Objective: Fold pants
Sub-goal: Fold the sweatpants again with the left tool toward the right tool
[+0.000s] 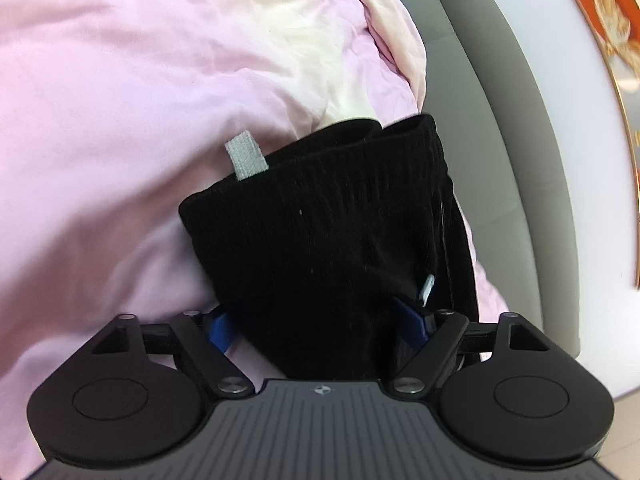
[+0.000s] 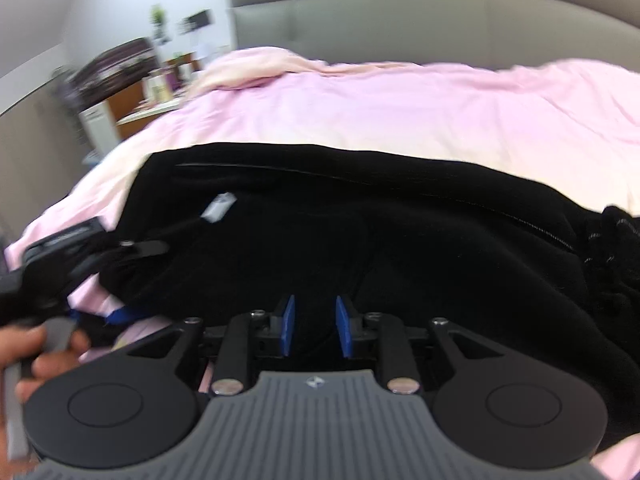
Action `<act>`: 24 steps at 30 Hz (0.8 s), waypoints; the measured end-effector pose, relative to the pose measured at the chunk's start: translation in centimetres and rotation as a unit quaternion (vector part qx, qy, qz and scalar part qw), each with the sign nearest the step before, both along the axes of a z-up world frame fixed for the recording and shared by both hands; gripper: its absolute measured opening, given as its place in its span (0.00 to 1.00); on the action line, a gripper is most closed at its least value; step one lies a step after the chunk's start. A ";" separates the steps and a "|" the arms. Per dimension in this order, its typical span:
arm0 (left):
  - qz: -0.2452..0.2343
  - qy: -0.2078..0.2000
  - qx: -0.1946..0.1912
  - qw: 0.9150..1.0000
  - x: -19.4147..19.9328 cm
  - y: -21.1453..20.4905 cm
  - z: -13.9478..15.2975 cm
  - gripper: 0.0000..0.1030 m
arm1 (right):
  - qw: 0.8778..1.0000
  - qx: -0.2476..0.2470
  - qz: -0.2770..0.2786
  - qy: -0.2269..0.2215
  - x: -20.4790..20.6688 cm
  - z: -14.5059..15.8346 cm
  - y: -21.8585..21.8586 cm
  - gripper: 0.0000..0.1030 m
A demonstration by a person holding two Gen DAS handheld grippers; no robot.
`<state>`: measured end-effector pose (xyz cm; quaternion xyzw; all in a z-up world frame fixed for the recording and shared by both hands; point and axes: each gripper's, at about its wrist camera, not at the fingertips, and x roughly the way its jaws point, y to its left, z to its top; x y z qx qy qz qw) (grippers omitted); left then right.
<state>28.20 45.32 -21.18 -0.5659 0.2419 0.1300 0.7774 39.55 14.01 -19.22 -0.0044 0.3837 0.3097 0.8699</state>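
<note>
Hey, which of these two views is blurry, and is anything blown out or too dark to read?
Left wrist view: sharp, though the black pants lose most fold detail. Right wrist view: motion-blurred, worst at the left edge around the hand and the background shelves; the pink duvet looks washed out near the pants.

- The right tool (image 2: 312,326) sits low over the black pants (image 2: 360,240), its blue pads slightly apart with only dark fabric behind the gap.
- The pants lie across a pink bed (image 2: 360,116).
- The left tool (image 2: 76,252), blurred, meets the pants' left edge.
- A grey headboard (image 2: 400,20) stands behind.
</note>
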 end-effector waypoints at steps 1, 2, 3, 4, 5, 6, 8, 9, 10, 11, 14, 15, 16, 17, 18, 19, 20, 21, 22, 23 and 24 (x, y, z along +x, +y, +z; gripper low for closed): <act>0.004 -0.005 -0.003 1.000 0.1 0.1 -0.1 0.92 | 1.000 -0.005 -0.008 0.005 0.4 -0.5 0.2 0.17; 0.005 -0.009 -0.004 1.000 0.4 0.1 -0.1 0.92 | 1.000 -0.014 -0.008 0.011 0.6 -1.2 0.5 0.15; 0.004 -0.011 -0.003 1.000 0.4 0.2 -0.1 0.92 | 0.999 -0.028 0.000 0.020 0.8 -2.1 0.9 0.15; 0.004 -0.014 0.000 1.000 0.3 0.1 -0.1 0.91 | 0.998 -0.043 0.012 0.035 0.9 -3.4 1.4 0.16; 0.009 -0.013 0.004 1.000 0.2 -0.1 -0.3 0.79 | 0.998 -0.050 0.015 0.035 0.7 -4.5 1.6 0.16; 0.010 -0.003 0.011 1.000 0.0 -0.4 -0.4 0.62 | 0.998 -0.049 0.015 0.025 0.5 -5.1 1.7 0.16; 0.015 0.003 0.021 1.000 0.0 -0.8 -0.1 0.57 | 0.999 -0.045 0.012 0.023 0.4 -5.4 1.5 0.16; 0.020 0.001 0.016 1.000 -0.2 -0.9 0.1 0.55 | 0.999 -0.039 0.008 0.031 0.5 -5.3 1.3 0.16; 0.024 0.001 0.011 1.000 -0.3 -1.1 0.3 0.54 | 0.999 -0.035 0.005 0.038 0.7 -5.2 1.2 0.16; 0.026 0.002 0.011 1.000 -0.5 -1.3 0.6 0.52 | 0.999 -0.034 0.005 0.040 0.7 -5.1 1.2 0.16; 0.020 0.013 0.040 0.999 -0.5 -2.2 2.3 0.50 | 0.998 -0.041 0.014 0.035 0.5 -4.9 1.2 0.16; 0.015 0.015 0.060 0.998 -0.6 -2.8 3.0 0.49 | 0.998 -0.040 0.013 0.036 0.4 -4.8 1.1 0.16; 0.010 0.016 0.079 0.997 -0.4 -3.3 3.8 0.49 | 0.999 -0.037 0.010 0.039 0.4 -4.7 0.9 0.16; 0.005 0.013 0.096 0.995 -0.3 -3.8 4.5 0.49 | 0.999 -0.031 0.005 0.042 0.5 -4.6 0.8 0.16; 0.001 0.010 0.111 0.994 -0.3 -4.3 5.1 0.48 | 0.999 -0.024 0.000 0.044 0.4 -4.5 0.6 0.16; -0.006 0.006 0.129 0.992 -0.1 -4.8 5.8 0.48 | 0.999 -0.016 -0.006 0.047 0.4 -4.5 0.2 0.16; -0.013 0.003 0.150 0.989 0.1 -5.3 6.3 0.48 | 0.999 -0.006 -0.013 0.051 0.6 -4.5 0.4 0.16; -0.021 0.000 0.176 0.984 0.3 -5.8 6.8 0.48 | 0.998 0.003 -0.017 0.054 0.5 -4.4 0.0 0.16; -0.030 -0.006 0.204 0.979 0.5 -6.4 7.3 0.48 | 0.998 0.011 -0.020 0.058 0.4 -4.4 -0.3 0.17; -0.040 -0.011 0.238 0.970 0.8 -7.2 7.7 0.47 | 0.998 0.019 -0.023 0.062 0.5 -4.4 -0.9 0.17; -0.050 -0.016 0.269 0.962 1.0 -8.0 8.2 0.47 | 0.997 0.028 -0.025 0.067 0.5 -4.4 -1.4 0.17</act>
